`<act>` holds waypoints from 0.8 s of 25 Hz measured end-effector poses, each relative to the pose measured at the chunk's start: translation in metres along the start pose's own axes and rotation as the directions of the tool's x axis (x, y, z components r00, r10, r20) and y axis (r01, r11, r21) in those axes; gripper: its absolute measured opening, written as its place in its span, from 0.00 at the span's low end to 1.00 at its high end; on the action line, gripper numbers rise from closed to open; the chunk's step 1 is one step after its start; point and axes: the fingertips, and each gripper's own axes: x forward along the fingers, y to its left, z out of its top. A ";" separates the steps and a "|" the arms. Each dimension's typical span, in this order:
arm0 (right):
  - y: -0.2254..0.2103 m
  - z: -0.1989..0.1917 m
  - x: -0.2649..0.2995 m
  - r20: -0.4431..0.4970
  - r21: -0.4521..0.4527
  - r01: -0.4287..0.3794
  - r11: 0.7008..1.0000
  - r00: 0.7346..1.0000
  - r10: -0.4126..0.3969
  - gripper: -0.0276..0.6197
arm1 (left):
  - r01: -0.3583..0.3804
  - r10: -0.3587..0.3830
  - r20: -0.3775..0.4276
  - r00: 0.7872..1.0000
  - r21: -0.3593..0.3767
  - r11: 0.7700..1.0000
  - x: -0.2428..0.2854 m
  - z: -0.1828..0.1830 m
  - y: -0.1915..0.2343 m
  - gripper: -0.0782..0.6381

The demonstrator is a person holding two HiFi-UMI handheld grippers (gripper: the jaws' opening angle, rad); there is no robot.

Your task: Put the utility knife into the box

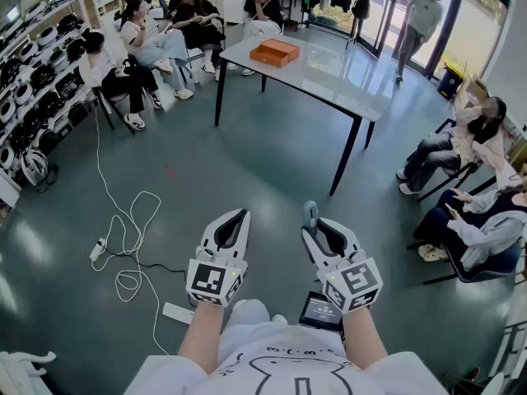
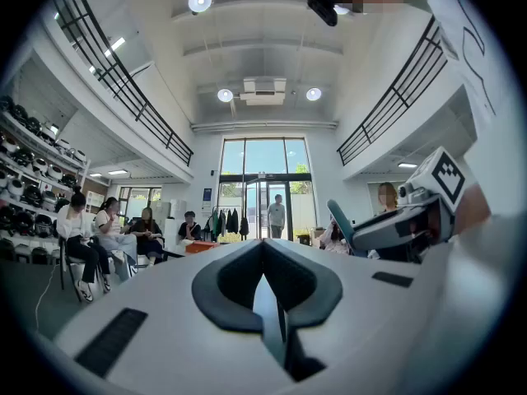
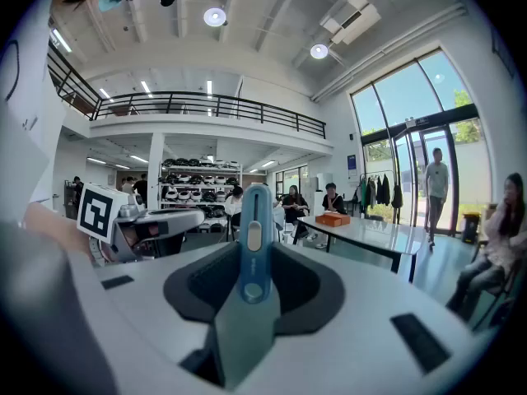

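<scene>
**Grip state.** The right gripper (image 3: 252, 296) is clamped on the slim blue plastic utility knife (image 3: 254, 220). Its jaws press on the lower part of the handle from both sides. The upper part, with the pale slider button, projects forward past the fingertips. The left gripper (image 2: 265, 290) carries nothing, and its jaws stand together.

**Location.** The knife is held in the air between the right gripper's pads, beside the left gripper and apart from it. The flat orange rectangular box (image 1: 275, 52) lies on the grey-topped, black-legged table (image 1: 346, 81), well ahead of both sets of fingertips. In the right gripper view the box shows to the right of the knife's projecting end. Whether the box is open cannot be told from here.

**Handling (judgement).**
- The knife is probably light and stiff, so it should not flex under pad pressure.
- Its smooth plastic shell is likely to be slippery.
- Much of the body stands beyond the pads, so a knock on the projecting end could pivot it in the grip.
- No blade shows at the projecting end, and the other end is hidden between the jaws. Treat that end as possibly sharp.

**Where to hold (judgement).** Grip the two flat sides of the handle, clear of the slider button. A hold nearer mid-length would resist pivoting better than the present low hold.
</scene>
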 end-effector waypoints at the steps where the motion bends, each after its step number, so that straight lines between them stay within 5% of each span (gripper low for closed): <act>1: -0.003 0.001 -0.003 0.003 0.000 0.002 1.000 1.000 -0.002 0.24 | -0.004 0.004 0.003 1.000 0.003 1.000 0.000 0.002 -0.002 0.13; 13: -0.026 -0.001 -0.008 0.022 0.000 -0.029 1.000 0.999 0.029 0.24 | -0.004 0.002 0.034 0.999 0.048 0.999 0.028 0.022 -0.020 0.13; 20: -0.049 -0.006 0.025 -0.004 0.012 -0.032 0.999 0.999 0.033 0.24 | -0.010 0.010 0.025 1.000 0.018 1.000 0.061 0.014 0.006 0.13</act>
